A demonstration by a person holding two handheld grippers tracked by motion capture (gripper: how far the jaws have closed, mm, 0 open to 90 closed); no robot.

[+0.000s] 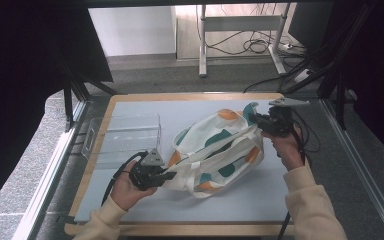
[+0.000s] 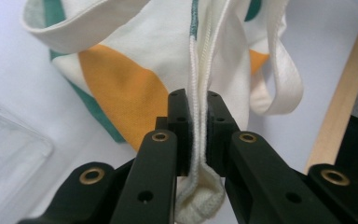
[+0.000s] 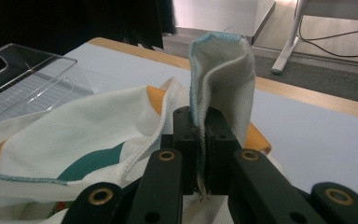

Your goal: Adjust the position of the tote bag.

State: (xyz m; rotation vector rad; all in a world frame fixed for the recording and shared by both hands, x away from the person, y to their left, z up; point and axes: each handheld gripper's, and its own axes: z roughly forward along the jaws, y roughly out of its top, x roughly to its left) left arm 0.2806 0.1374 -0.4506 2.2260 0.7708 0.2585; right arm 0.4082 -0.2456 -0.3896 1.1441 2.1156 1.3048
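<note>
A person stands at a worktable with a two-jaw gripper in each hand, both clamped on the edge of a cream tote bag (image 1: 217,152) printed with orange and teal shapes, which lies near the middle of the pale blue mat (image 1: 140,107). The left gripper (image 1: 169,175), at about seven o'clock from the bag, has its jaws pinched nearly together on a stitched seam of the cloth; the left gripper view shows that seam (image 2: 198,93) running straight up between the pads, with a loose handle strap (image 2: 286,79) hanging off at two o'clock. The right gripper (image 1: 260,122), at about one o'clock from the bag, is likewise nipped tight on a folded corner of fabric (image 3: 221,74) that stands up above its jaws in the right gripper view. A clear plastic tray (image 1: 122,135) sits at nine o'clock from the bag, near it. The work in hand looks to be lifting and spreading the bag by two opposite points of its rim. To do it well, both grips should hold firmly, the hands should draw apart evenly so the cloth goes taut without slipping, and the dangling straps should be kept free of the tray
</note>
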